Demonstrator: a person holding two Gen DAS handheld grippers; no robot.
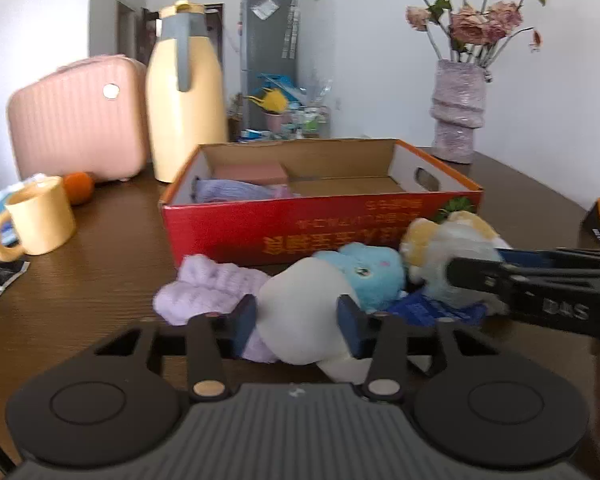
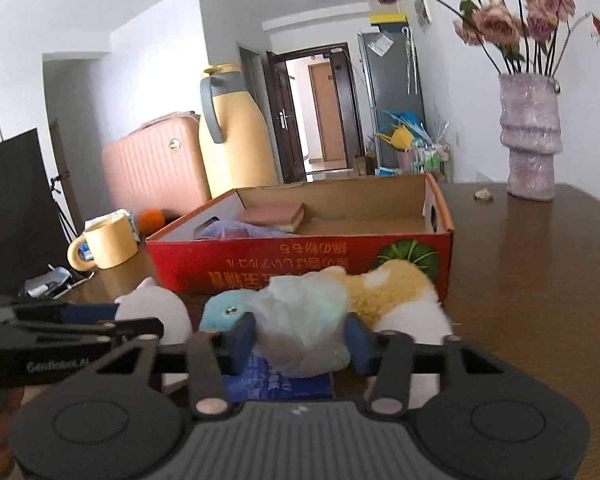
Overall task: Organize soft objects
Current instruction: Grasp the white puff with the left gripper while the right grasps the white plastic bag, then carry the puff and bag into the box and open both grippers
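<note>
A: Brown wood desk [image 1: 100, 280] under a white wall; what crowds it?

B: At twelve o'clock sits the red cardboard box [image 1: 320, 224], open-topped, with a pink block [image 1: 252, 172] and lilac cloth [image 1: 236, 190] inside. Behind it at eleven stand a yellow thermos jug [image 1: 184, 92] and a pink case [image 1: 80, 120]; a yellow mug [image 1: 40, 216] and an orange [image 1: 78, 187] at ten; a vase of dried roses [image 1: 458, 116] at one.

A: And the soft things?

B: Heaped against the box's near wall. The left gripper [image 1: 298, 320] has its jaws pressed on a white plush [image 1: 304, 308], with a lilac knit piece [image 1: 208, 288] at its nine and a blue plush [image 1: 364, 272] at its one.

A: The right gripper [image 2: 300, 336]?

B: Its jaws squeeze a bagged pale-green plush [image 2: 304, 320], which lies over a blue packet [image 2: 276, 386]; a yellow-and-white plush [image 2: 396, 296] lies at two.

A: Any differences between views?

B: Only the right wrist shows the open doorway [image 2: 320, 112] and a black bag [image 2: 12, 208] at nine.
</note>
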